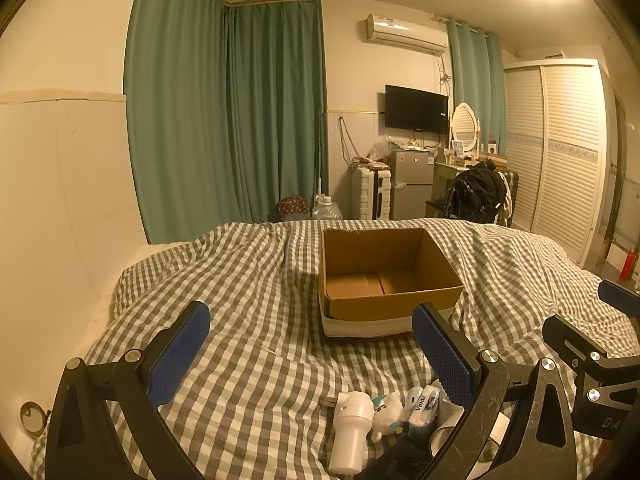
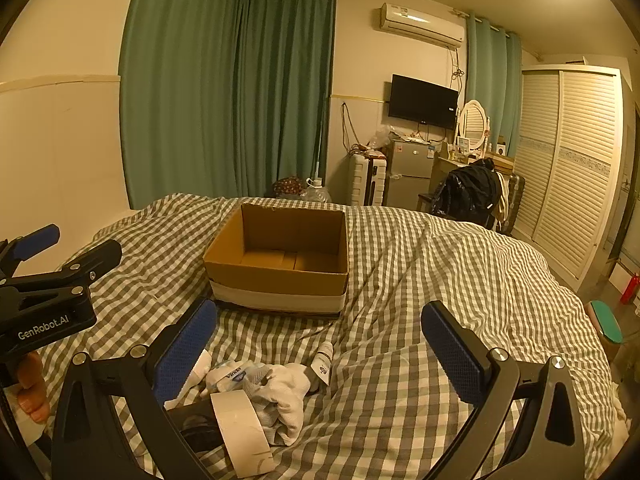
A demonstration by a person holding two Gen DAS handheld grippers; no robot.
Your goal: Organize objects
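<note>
Both the left gripper (image 1: 310, 354) and the right gripper (image 2: 320, 346) hovered with jaws wide apart and empty above the checked bed (image 2: 440, 264), apparently poised to begin picking. The loose items, among them a white bottle (image 1: 350, 434), a small plush toy (image 1: 388, 416), a tissue pack (image 2: 230, 374), a tape roll (image 2: 244, 434) and a white cloth (image 2: 286, 398), lay heaped near the bed's front edge. The open, empty cardboard box (image 1: 390, 270) stood just beyond them, presumably to receive them.

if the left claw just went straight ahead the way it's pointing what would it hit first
Most likely the cardboard box: it sits on the checked bedcover ahead of the open left claw, slightly right of centre. The claw holds nothing. Depth and height are unclear, so it could pass over the near rim instead.
</note>
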